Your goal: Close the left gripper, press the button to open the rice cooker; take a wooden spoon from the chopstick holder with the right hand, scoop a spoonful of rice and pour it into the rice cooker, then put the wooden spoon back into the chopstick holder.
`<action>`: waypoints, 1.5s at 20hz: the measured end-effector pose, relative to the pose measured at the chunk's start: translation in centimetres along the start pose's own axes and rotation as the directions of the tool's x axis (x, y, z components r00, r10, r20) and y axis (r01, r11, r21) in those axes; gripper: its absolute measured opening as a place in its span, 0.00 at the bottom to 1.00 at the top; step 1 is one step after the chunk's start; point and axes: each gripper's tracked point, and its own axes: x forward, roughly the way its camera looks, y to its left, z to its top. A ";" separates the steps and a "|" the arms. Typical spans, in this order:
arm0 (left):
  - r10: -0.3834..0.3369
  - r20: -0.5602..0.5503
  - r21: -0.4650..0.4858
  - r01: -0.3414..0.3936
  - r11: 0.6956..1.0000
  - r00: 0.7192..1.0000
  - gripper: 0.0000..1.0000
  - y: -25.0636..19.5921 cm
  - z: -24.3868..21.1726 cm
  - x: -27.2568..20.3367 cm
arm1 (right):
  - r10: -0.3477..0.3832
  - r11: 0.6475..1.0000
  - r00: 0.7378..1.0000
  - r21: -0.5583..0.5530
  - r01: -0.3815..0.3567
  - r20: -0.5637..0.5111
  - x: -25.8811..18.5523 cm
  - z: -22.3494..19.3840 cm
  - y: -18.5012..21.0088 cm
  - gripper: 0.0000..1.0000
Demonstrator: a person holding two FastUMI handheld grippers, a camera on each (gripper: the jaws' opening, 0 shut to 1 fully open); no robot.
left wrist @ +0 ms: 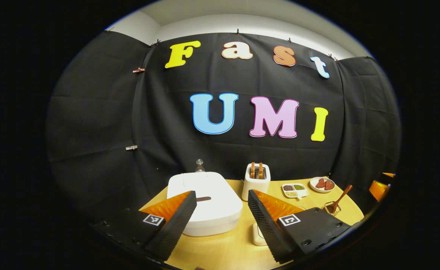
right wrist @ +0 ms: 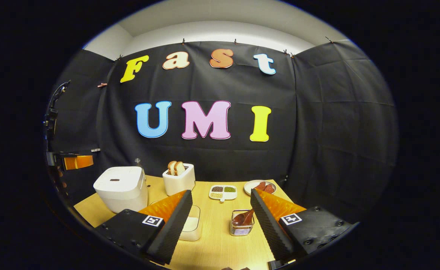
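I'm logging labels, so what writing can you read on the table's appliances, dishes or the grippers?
No readable words or numbers.
White box-shaped rice cooker: dark mark on its lid, too small to read.
Left gripper and right gripper: square black-and-white coded tags, no text.

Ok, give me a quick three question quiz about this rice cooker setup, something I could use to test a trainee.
1. True or false: the rice cooker lid is already open.
2. Where is the wooden spoon right now? A) in the chopstick holder B) held by the right gripper C) lying on the table
3. Fill in: the toaster holds slices of ____.

Key:
1. False, the lid is down.
2. A; the right gripper is open and holds nothing.
3. Bread.
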 end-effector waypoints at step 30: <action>-0.205 -0.390 -0.151 0.157 0.976 0.898 0.06 4.6 -10.4 17.9 | -0.241 0.970 0.969 0.024 0.242 -0.050 -5.6 -1.9 -5.7 0.98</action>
